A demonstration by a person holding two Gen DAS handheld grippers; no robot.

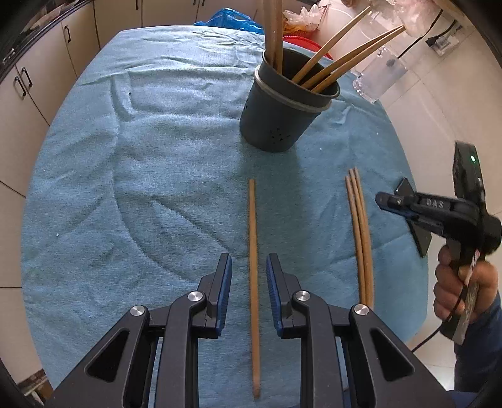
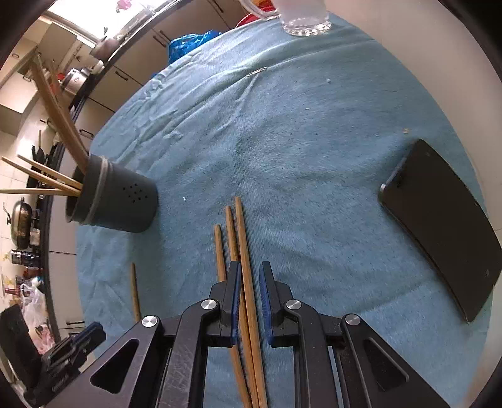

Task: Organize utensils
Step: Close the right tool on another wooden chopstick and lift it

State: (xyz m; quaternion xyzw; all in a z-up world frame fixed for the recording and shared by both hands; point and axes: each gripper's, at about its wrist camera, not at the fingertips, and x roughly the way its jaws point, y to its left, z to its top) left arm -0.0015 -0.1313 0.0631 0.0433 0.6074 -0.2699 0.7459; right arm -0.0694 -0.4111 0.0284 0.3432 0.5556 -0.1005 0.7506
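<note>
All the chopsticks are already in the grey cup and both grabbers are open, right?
Not all. The left wrist view shows one chopstick and a bundle of three lying on the cloth. The grey cup holds others; left gripper and right gripper are open.

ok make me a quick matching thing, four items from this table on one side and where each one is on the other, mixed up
Things:
1. single chopstick
2. three loose chopsticks
3. phone
4. drinking glass

Places:
A. flat on the cloth to the right of the right gripper
B. at the far edge of the table
C. lying between the open fingers of the left gripper
D. lying side by side on the cloth, right of the dark holder

Pairs: 1-C, 2-D, 3-A, 4-B
</note>
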